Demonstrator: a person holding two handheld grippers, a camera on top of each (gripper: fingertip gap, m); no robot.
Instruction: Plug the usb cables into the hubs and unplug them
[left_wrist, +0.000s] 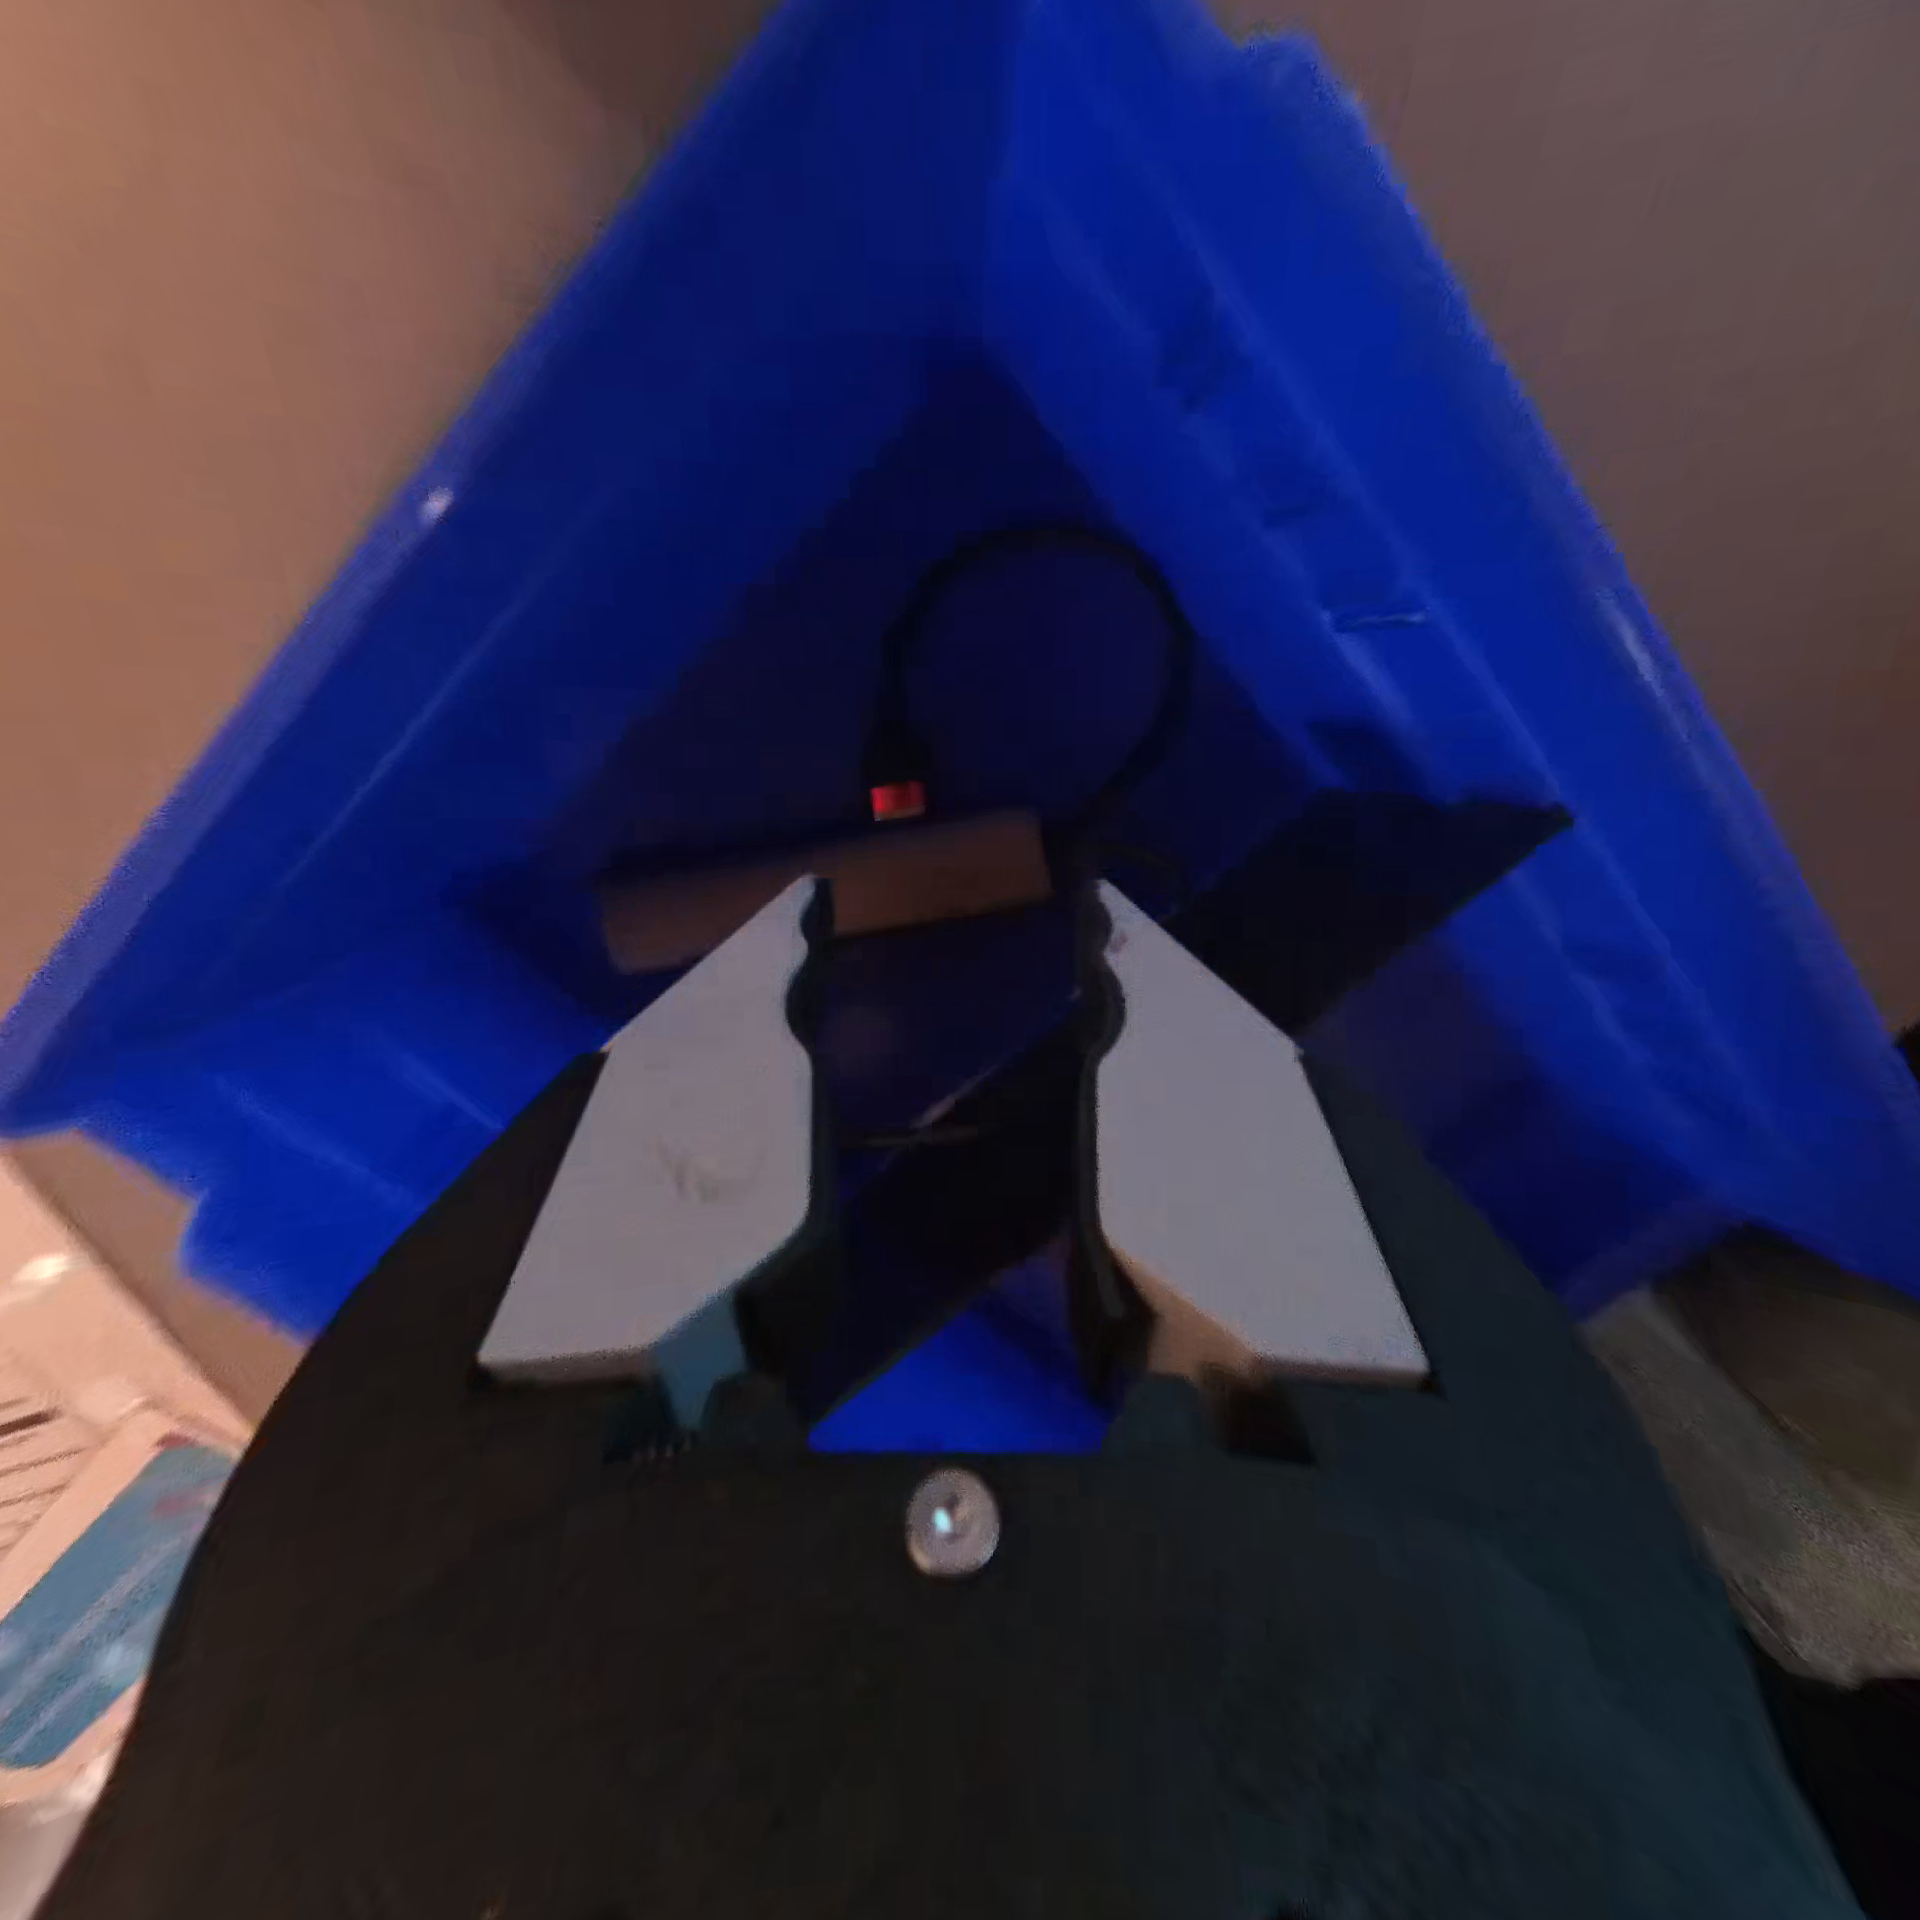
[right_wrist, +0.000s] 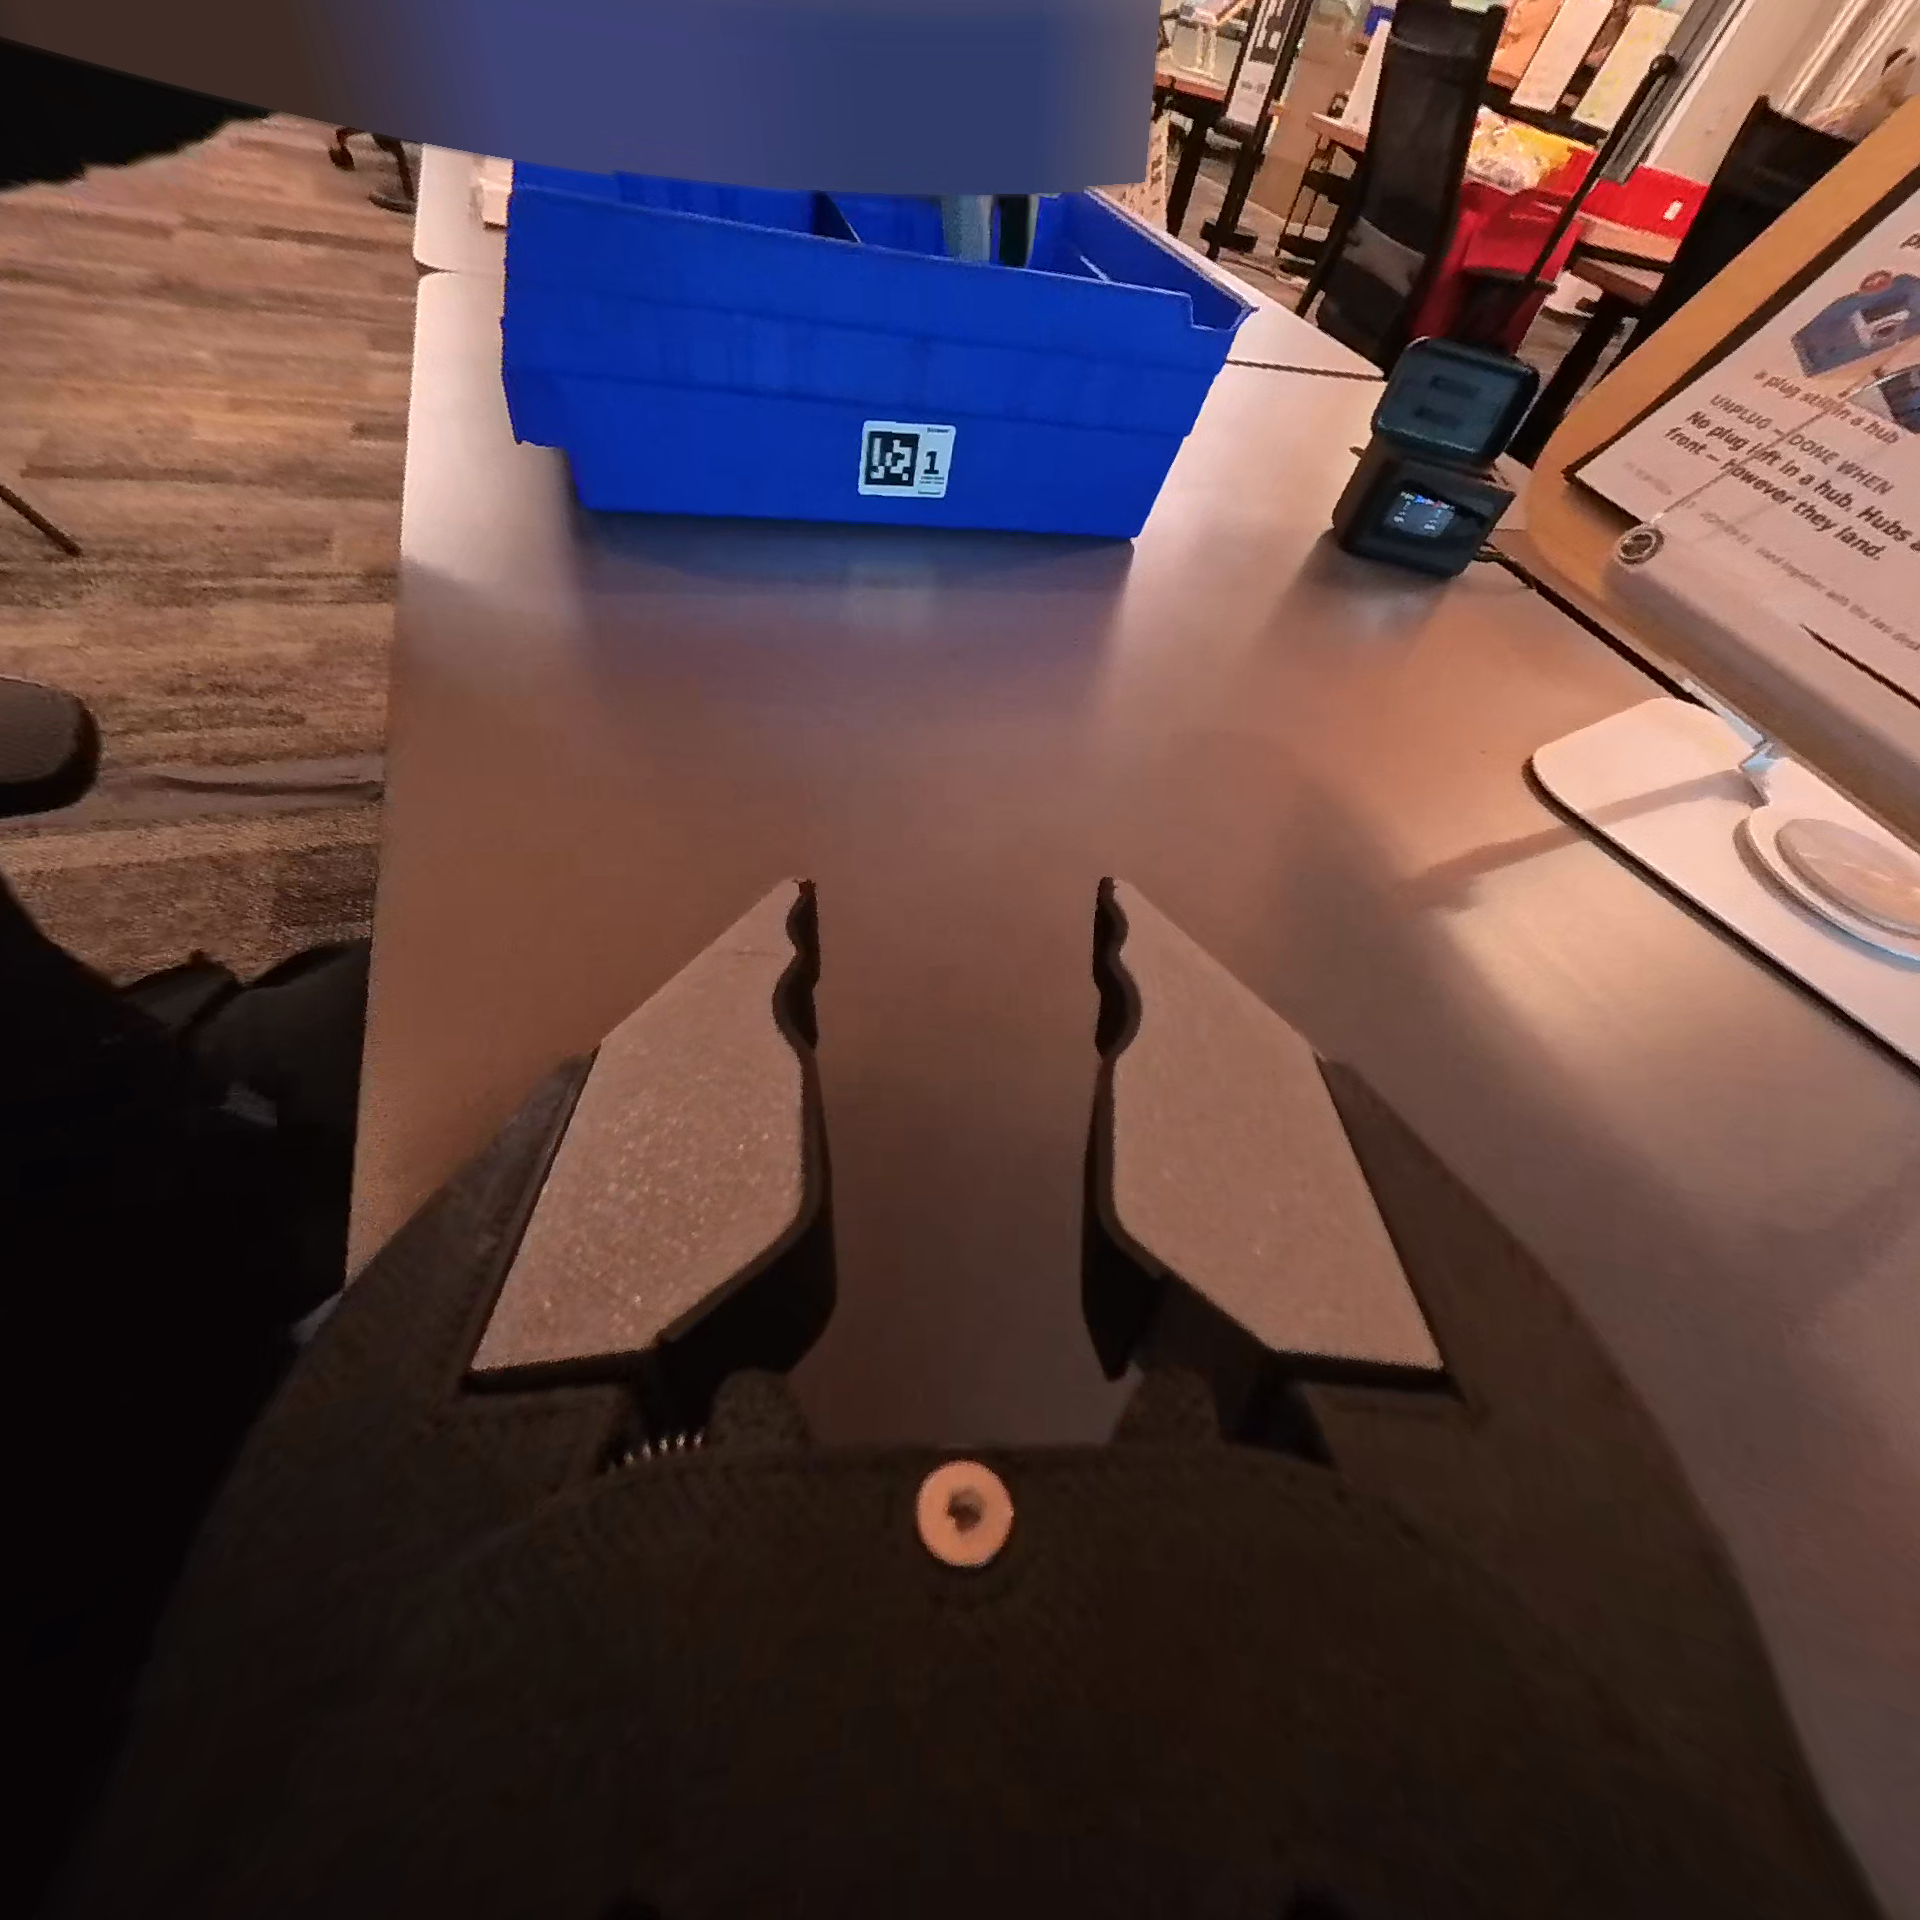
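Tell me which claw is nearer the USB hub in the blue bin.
Left. The left claw is inside the blue bin, its tips at the USB hub. The right claw hovers over the table, short of the bin.

Blue bin (right_wrist: 862, 343); black-white square-patterned sticker (right_wrist: 906, 458); red-tipped black cable (left_wrist: 896, 800).

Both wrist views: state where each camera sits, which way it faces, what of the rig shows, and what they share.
Left wrist view: sits on the left gripper, looks steeply down into the blue bin at a hub and looped cable; its open fingers show.
Right wrist view: sits on the right gripper, faces forward low along the table; its open fingers show.
Shared: the blue bin, inside versus outside.
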